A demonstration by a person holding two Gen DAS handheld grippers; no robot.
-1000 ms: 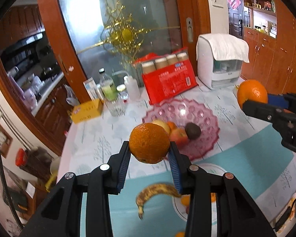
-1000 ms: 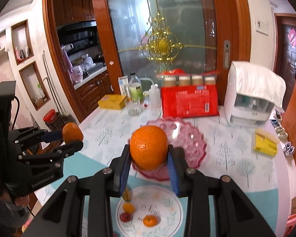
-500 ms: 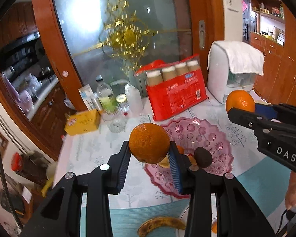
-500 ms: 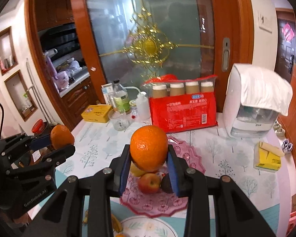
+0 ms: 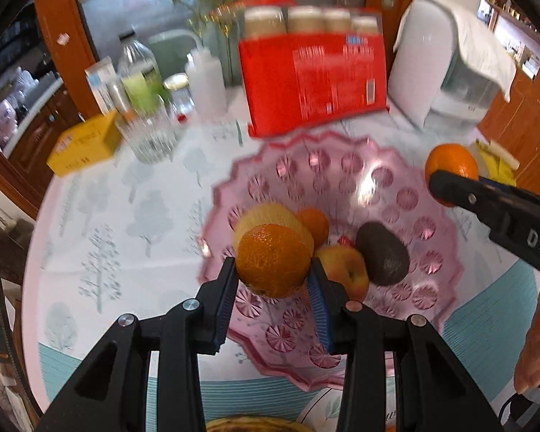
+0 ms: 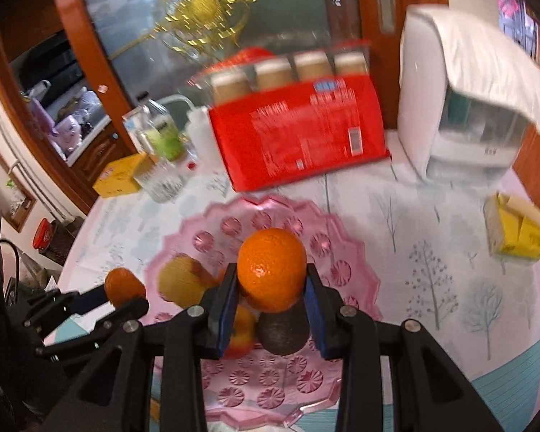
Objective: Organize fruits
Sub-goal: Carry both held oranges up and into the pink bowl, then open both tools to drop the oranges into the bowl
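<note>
Left wrist: left claw [image 5: 273, 280] grips orange [image 5: 273, 260].

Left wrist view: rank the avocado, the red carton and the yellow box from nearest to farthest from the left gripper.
1. Avocado, in the pink dish just right of the left gripper.
2. Red carton, behind the dish, upper centre.
3. Yellow box, far left on the table; close to the carton, so ranks 2 and 3 are uncertain.

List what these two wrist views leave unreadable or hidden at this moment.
- Red pack: its print is motion-blurred in both views.
- Small orange fruit in the pink dish: mostly behind the yellow fruit in the left wrist view.
- Apple: half covered by the right gripper finger, right wrist view.
- Banana: cut off by the bottom edge, left wrist view.
- Whether either held orange touches the dish.
</note>
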